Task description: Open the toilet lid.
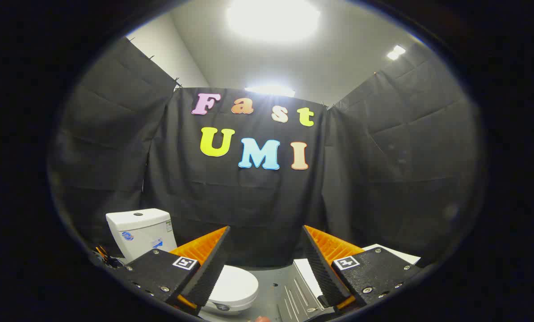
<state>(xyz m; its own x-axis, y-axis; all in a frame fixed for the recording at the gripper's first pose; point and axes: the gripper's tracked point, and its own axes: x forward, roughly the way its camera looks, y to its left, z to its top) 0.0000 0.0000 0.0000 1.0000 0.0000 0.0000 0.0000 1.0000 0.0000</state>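
Gripper view is showing the gripper hanging with its fingers spread wide, gripping nothing. Behind the left finger a small white toilet is sitting on a grey surface, its lid lying closed and its tank standing against the cloth wall

Black cloth wall encloses the booth on three sides. White ceiling carries lit ceiling lamps. Grey floor panel with ridged metal plate and white slab.
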